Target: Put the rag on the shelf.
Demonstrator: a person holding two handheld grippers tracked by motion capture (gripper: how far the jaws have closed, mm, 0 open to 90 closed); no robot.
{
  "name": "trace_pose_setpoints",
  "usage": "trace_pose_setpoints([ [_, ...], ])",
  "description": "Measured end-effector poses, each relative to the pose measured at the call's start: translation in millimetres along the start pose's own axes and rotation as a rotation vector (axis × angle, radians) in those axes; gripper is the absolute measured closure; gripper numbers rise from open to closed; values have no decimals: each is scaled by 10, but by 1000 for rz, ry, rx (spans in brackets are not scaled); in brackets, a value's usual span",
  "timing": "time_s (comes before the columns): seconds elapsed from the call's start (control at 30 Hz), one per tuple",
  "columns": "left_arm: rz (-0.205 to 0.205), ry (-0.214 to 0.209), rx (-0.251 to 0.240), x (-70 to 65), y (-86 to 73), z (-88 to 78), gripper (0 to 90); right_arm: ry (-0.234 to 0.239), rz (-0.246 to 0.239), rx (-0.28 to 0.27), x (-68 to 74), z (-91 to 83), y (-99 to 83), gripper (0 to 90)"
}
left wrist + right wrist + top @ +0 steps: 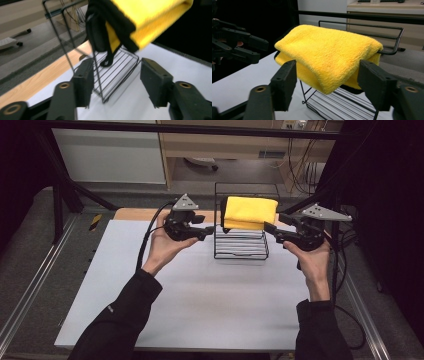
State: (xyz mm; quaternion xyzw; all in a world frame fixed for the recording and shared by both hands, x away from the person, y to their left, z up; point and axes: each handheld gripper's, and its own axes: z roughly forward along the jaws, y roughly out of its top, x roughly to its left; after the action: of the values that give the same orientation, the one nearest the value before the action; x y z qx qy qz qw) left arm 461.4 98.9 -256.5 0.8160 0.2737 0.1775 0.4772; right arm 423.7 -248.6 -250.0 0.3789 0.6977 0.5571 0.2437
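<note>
A folded yellow towel (250, 211) lies on top of a black wire rack (240, 256) at the back middle of the table. A dark cloth (100, 35) hangs under the towel's edge. My left gripper (209, 233) is held just left of the rack, open, and the rack's near corner (100, 75) stands between its jaws with nothing gripped. My right gripper (271, 229) is open at the towel's right end. In the right gripper view the towel (329, 55) sits a little beyond and between the spread jaws, apart from them.
The white tabletop (200, 295) stretches in front of the rack toward the person. A wooden strip (137, 214) borders its far edge. Dark frame posts (57, 195) and cables (340, 270) stand at both sides. The left gripper (254, 48) shows at the left of the right gripper view.
</note>
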Motion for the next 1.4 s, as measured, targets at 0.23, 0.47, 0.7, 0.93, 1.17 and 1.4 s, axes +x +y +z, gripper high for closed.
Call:
trace_pose_setpoints([
  [0.23, -33, 21, 24, 84, -425, -216, 251, 0, 11, 19, 87, -34, -127, 134],
  [0.47, -60, 61, 50, 85, -938, -386, 93, 19, 23, 46, 188, 2, -406, 77],
  [0.7, -105, 79, 78, 70, -1424, -498, 74, 46, 24, 94, 240, 60, -731, 47],
  [0.93, -116, 108, 102, 69, -1794, -595, 74, 67, 25, 148, 279, 95, -1058, 21],
  [1.17, -141, 99, 108, 80, -2076, -715, 74, 87, 63, 215, 263, 103, -1421, 7],
  [1.4, -145, 96, 120, 111, -2309, -796, 74, 101, 57, 283, 189, 45, -1724, 7],
])
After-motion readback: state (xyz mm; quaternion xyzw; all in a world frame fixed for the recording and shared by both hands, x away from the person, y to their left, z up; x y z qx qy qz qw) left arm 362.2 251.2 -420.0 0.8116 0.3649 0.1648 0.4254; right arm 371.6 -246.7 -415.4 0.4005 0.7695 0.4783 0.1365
